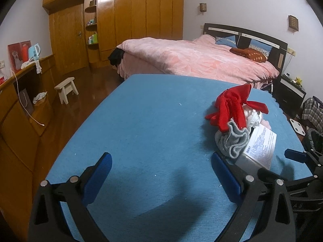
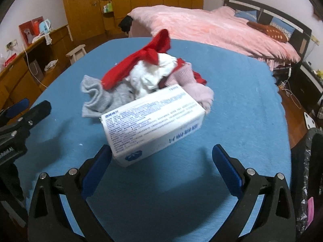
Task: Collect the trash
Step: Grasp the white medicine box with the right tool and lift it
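A white cardboard box [image 2: 153,121] with blue print lies tilted on the blue table [image 2: 242,121], against a heap of cloth: a red piece [image 2: 145,58], a white piece [image 2: 153,74], a grey sock [image 2: 99,98] and a pink sock [image 2: 193,82]. My right gripper [image 2: 162,157] is open just in front of the box, whose near corner sits by the left finger [image 2: 101,161]. My left gripper [image 1: 161,173] is open over bare tablecloth, left of the heap. The box [image 1: 260,147] and grey sock [image 1: 234,141] lie beside its right finger.
A pink bed [image 1: 191,60] stands beyond the table, and a wooden wardrobe [image 1: 131,20] lines the back wall. A low stool [image 1: 67,88] and a wooden counter [image 1: 24,92] are on the left. Something dark and crinkled [image 2: 315,161] is at the right edge.
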The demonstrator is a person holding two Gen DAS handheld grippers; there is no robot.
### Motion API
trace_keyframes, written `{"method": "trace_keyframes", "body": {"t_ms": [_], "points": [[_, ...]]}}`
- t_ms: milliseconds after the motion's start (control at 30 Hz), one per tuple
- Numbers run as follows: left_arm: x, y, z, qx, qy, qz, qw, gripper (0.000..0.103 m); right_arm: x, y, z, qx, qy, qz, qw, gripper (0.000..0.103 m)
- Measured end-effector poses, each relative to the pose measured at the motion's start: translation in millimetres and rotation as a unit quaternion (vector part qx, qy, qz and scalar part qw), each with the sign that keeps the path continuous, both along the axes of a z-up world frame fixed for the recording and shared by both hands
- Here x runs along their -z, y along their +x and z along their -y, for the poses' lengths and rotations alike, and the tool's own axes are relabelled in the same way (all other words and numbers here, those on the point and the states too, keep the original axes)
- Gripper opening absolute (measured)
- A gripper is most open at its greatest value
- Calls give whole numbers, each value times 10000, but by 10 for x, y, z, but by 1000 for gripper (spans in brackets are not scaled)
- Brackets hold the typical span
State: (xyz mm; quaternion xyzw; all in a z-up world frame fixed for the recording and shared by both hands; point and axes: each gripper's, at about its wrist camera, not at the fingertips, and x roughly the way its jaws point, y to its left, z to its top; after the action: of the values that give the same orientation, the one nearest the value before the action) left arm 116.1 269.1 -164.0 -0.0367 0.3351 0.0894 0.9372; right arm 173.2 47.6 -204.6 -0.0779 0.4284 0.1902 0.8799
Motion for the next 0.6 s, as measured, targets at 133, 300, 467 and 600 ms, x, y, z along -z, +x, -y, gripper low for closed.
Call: {"method": "trace_keyframes", "body": {"t_ms": [133, 300, 467, 600], "points": [[12, 11, 11, 21, -14, -12, 10000, 97, -5, -18, 193, 155, -72, 24, 9999, 97], [25, 22, 83, 87, -15, -36, 10000, 97, 11, -1, 548, 557, -226, -14, 9982, 97], [15, 37, 138, 138, -32, -28, 9999, 97, 2, 6, 790, 906, -190, -23, 9957, 97], [12, 35, 137, 145, -58, -19, 9999, 97, -89, -30, 713, 730, 109, 81, 9972, 97]]}}
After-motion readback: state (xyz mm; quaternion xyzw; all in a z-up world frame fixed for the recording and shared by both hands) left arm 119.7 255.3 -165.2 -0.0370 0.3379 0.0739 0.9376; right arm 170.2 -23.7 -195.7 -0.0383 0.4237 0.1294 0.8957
